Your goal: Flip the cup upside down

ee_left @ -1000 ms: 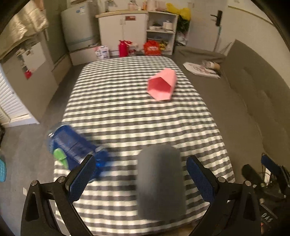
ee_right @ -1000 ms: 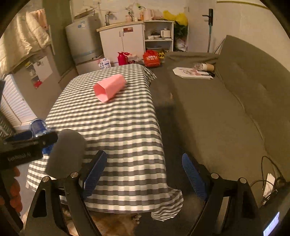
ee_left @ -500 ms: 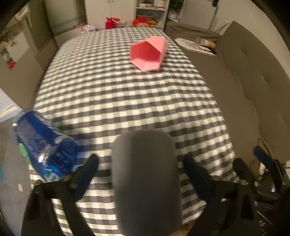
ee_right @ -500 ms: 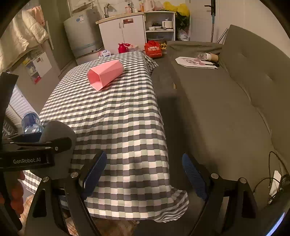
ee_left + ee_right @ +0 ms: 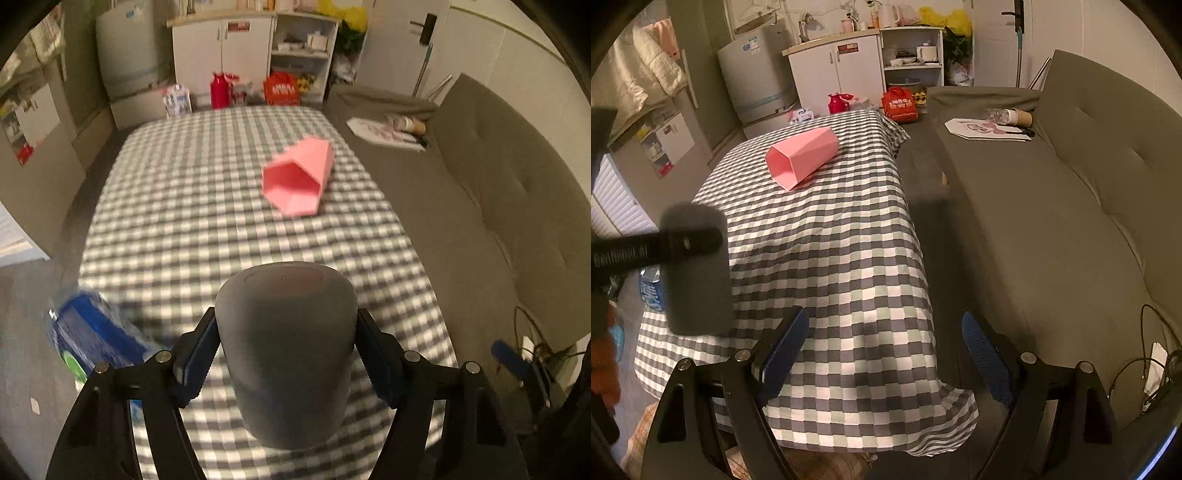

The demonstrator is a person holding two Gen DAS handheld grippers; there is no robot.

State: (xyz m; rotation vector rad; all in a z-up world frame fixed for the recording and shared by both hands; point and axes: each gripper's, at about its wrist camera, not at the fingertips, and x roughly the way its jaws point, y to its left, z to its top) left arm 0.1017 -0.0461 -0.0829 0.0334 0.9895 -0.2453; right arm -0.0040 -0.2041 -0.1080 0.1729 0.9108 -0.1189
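Note:
A dark grey cup (image 5: pixel 291 347) fills the near middle of the left wrist view, its closed base pointing away from the camera. My left gripper (image 5: pixel 286 354) is shut on it, one blue pad on each side. In the right wrist view the same grey cup (image 5: pixel 696 273) shows at the left, held above the table's near corner by the left gripper's black finger (image 5: pixel 653 249). My right gripper (image 5: pixel 882 354) is open and empty over the table's near right edge.
A pink faceted cup (image 5: pixel 299 181) lies on its side on the checked tablecloth (image 5: pixel 192 199), also in the right wrist view (image 5: pixel 801 157). A blue water bottle (image 5: pixel 92 339) lies at the near left edge. A grey sofa (image 5: pixel 1052 221) runs along the right.
My left gripper has closed its pads onto the grey cup, which earlier stood loose between open fingers. The view has tilted up and pulled back. The right gripper has barely moved.

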